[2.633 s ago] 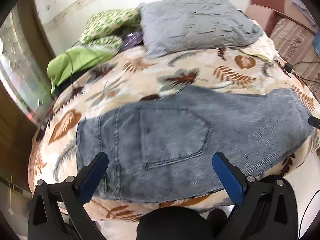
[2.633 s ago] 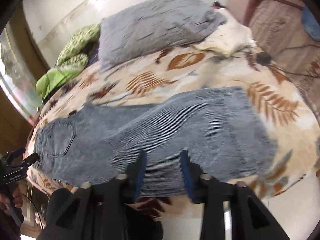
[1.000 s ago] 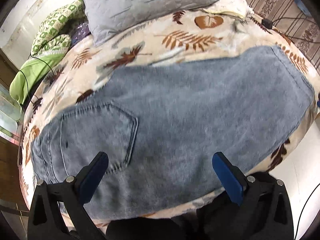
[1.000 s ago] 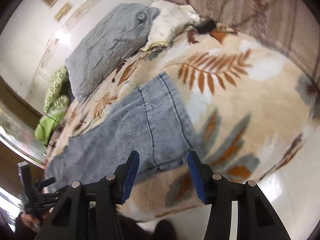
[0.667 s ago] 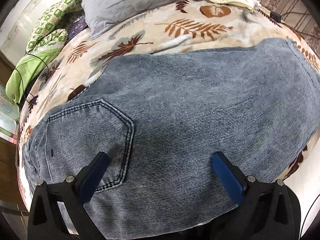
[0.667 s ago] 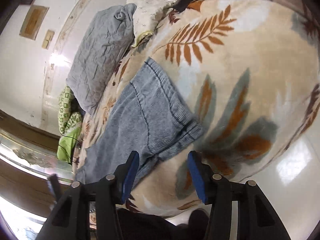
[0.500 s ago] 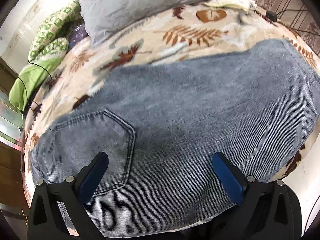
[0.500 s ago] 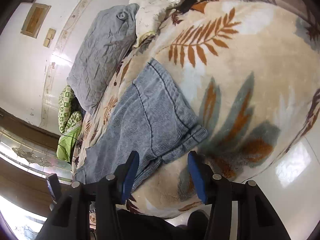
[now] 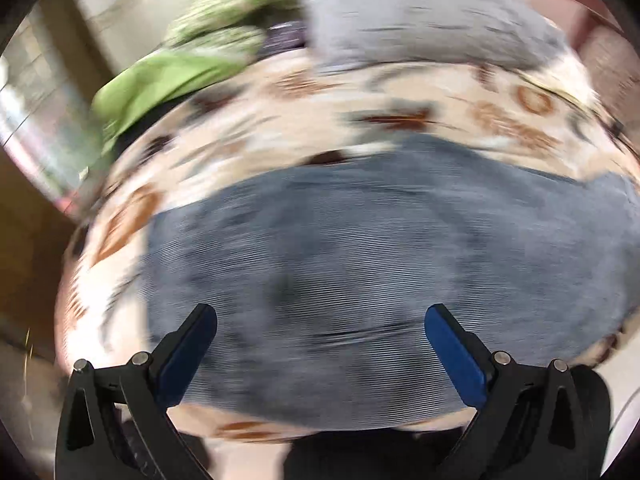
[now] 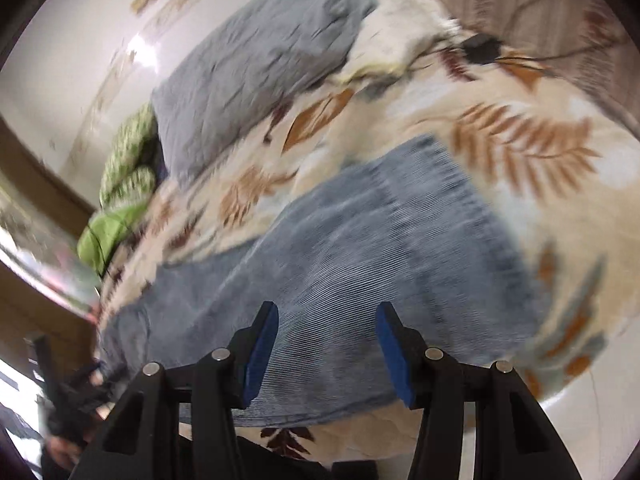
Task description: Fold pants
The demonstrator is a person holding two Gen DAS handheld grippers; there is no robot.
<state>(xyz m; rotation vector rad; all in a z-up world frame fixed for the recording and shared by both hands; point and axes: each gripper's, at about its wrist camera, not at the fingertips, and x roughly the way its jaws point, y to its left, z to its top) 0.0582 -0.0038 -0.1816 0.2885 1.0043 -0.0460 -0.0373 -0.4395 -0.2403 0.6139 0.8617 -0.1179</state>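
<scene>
The bed, under a leaf-print blanket, filled both views, with a grey pillow at about twelve o'clock and green bedding at ten; both pictures were smeared by motion, so fine seams could not be read. The pants lay flat across the near part of the blanket, already doubled leg on leg by the look of them, the waist toward nine o'clock and the hem toward two o'clock in the right view.

The left gripper hung over the seat of the pants with its jaws wide apart, holding nothing; the right gripper hung over the leg short of the hem, its jaws parted less widely and likewise empty.

The step in hand seemed to be reaching for grips before the crosswise fold; to do it well, the right gripper would want to go out toward two o'clock and pinch both layers at the hem corner, not the top one alone; the left should take the near edge level with it, so the hem travels square toward nine o'clock and lands flush on the waist; lifting low would keep the denim from dragging the blanket.
</scene>
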